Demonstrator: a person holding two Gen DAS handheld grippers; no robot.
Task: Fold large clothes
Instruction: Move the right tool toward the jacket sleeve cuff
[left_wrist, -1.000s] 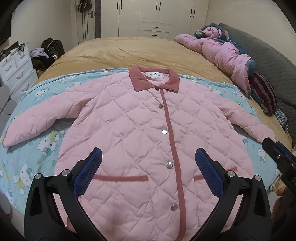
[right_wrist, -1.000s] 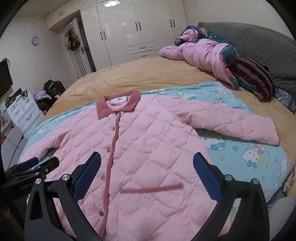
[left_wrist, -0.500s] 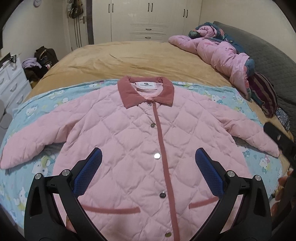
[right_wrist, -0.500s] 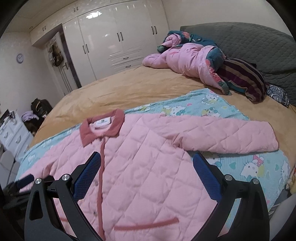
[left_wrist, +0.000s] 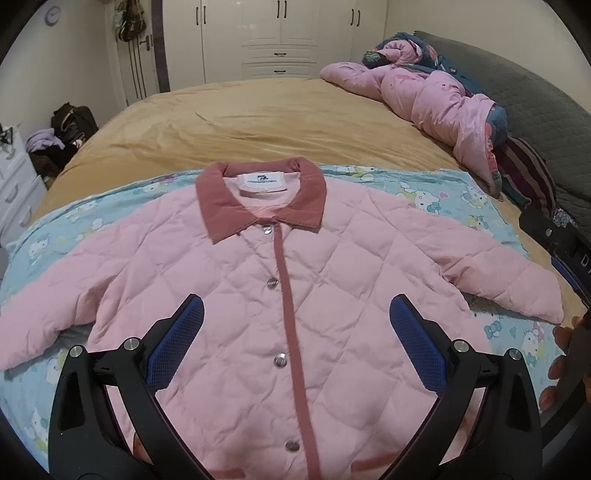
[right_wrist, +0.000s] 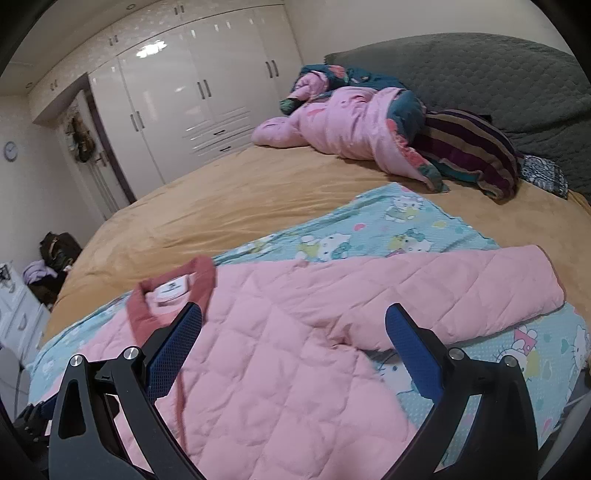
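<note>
Left gripper (left_wrist: 295, 339) hangs with jaws spread wide, gripping nothing. Right gripper (right_wrist: 293, 347) likewise gapes, empty, blue pads (right_wrist: 413, 354) facing inward. Bare fingertips (left_wrist: 557, 365) show at the left view's right edge.

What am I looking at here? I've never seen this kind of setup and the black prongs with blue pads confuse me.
Those prongs are hand-held grippers; a person carries one in each hand, with a wide-angle camera on each looking forward along the jaws. One picture comes from the left gripper, the other from the right gripper. Both have their jaws wide open, holding nothing. Below them a pink quilted jacket lies flat, buttoned, sleeves spread, on a blue cartoon-print sheet over a tan bed. A crumpled pink garment lies further back.
</note>
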